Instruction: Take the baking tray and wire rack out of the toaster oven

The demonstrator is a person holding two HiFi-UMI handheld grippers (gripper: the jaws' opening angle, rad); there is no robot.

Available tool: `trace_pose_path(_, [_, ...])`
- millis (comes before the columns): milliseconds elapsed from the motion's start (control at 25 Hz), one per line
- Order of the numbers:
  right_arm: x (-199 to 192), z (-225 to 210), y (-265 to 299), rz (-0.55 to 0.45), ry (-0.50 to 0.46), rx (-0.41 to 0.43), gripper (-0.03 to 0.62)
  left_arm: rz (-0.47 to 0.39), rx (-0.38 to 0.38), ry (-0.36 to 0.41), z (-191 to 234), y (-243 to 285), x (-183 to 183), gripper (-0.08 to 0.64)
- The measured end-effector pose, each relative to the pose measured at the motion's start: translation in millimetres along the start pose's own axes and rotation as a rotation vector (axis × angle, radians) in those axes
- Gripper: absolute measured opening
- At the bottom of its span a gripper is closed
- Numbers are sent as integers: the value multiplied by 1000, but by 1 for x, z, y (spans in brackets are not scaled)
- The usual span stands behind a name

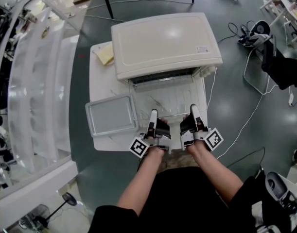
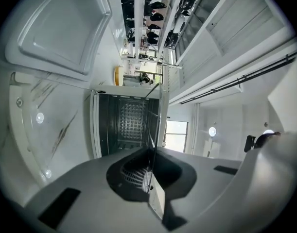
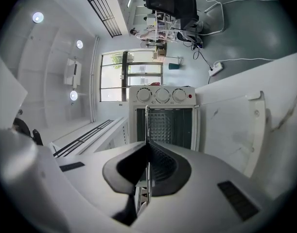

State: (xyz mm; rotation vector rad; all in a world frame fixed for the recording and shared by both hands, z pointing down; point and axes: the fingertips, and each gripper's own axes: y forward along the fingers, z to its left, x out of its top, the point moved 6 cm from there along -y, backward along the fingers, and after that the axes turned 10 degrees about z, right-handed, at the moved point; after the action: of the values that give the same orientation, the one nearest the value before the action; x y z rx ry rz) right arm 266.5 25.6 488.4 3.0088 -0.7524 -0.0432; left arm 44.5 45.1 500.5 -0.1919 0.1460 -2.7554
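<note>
We have the left gripper and right gripper both clamped tight on the wire rack, which seems partly out of the toaster oven ahead. The baking tray already lies out, left of the left gripper.

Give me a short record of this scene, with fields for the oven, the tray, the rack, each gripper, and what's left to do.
toaster oven: on the white table, door open
baking tray: out, flat on the table, left of the open door
wire rack: drawn out over the door, held at its front edge
left gripper: jaws shut on the rack's front wire
right gripper: jaws shut on the same wire
left to do: rack not yet set down
</note>
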Motion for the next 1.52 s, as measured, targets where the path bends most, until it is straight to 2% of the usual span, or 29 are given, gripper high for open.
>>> trace_pose_path(640, [-19, -5, -35, 13, -28, -29, 23, 32, 7, -27, 1, -35, -10, 20])
trace_pose_path(880, [-34, -8, -44, 65, -41, -35, 23, 32, 20, -22, 4, -57, -7, 20])
trace_pose_path(1240, [-91, -28, -36, 179, -42, -75, 23, -11, 48, 4, 8, -112, 33, 20])
trace_pose_path(1520, [-153, -38, -13, 274, -23, -94, 23, -69, 68, 34, 7, -160, 83, 20])
